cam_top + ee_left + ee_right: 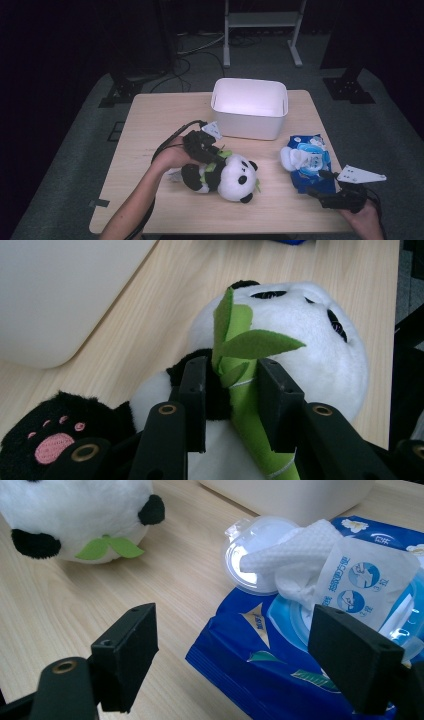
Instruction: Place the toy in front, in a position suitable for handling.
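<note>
A black-and-white panda plush point(235, 175) lies on its back near the middle of the wooden table point(150, 125). It holds a green felt bamboo stalk point(240, 340). My left gripper point(210, 154) presses down on its chest. In the left gripper view, this gripper point(232, 390) is shut on the bamboo stalk and the black arm beside it. The panda's white head point(310, 340) lies beyond. My right gripper point(317, 184) stands open at the near end of a blue pack of wet wipes point(307, 160). The pack point(280, 670) has its lid open and a white wipe point(295, 555) sticking out; the right gripper point(240, 657) holds nothing.
A white plastic bin point(250, 125) stands at the back of the table, just beyond the panda and my left gripper, and shows as a wall point(60, 290) in the left gripper view. Dark stands and cables sit on the floor behind the table.
</note>
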### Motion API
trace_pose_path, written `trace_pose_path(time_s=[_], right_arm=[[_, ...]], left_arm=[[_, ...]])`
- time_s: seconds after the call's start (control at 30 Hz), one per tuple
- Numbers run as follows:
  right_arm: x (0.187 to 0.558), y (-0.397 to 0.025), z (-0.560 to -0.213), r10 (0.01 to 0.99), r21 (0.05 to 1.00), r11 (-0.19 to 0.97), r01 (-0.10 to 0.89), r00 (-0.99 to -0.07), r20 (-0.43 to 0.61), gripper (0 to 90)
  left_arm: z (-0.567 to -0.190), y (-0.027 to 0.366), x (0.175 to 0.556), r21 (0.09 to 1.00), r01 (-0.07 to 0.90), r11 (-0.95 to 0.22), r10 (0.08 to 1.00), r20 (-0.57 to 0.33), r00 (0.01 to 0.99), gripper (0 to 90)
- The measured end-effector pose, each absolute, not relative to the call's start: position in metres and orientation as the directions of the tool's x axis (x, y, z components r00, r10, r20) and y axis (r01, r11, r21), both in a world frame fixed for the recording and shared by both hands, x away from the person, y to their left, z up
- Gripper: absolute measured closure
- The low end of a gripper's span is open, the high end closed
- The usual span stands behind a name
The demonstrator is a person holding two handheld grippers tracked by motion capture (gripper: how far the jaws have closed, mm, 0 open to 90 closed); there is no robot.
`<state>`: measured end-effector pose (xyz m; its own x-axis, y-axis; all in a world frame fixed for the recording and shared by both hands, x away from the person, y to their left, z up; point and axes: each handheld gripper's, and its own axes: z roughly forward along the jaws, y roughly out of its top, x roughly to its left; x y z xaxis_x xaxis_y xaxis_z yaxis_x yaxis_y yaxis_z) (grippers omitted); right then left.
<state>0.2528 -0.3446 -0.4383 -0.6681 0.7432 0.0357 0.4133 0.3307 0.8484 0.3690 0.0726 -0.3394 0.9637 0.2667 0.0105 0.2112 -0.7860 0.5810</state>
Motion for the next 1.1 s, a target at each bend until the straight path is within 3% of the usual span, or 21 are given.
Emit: trace_pose_path(time_s=[0.47,0.9,1.1], right_arm=[[0.253,-0.345,-0.439,0.743,0.848,0.331,0.414,-0.669,0.037,18.7],[0.253,-0.345,-0.439,0.744,0.848,0.328,0.416,-0.667,0.040,18.7],[0.253,-0.341,-0.439,0.742,0.845,0.331,0.419,-0.670,0.042,18.7]], left_arm=[[-0.349,0.048,0.365,0.588,0.227,-0.776,0.272,-0.013,0.962,66.5],[-0.358,0.063,0.349,0.621,0.242,-0.746,0.285,-0.031,0.958,65.2],[-0.358,0.066,0.349,0.630,0.245,-0.737,0.284,-0.041,0.958,59.6]])
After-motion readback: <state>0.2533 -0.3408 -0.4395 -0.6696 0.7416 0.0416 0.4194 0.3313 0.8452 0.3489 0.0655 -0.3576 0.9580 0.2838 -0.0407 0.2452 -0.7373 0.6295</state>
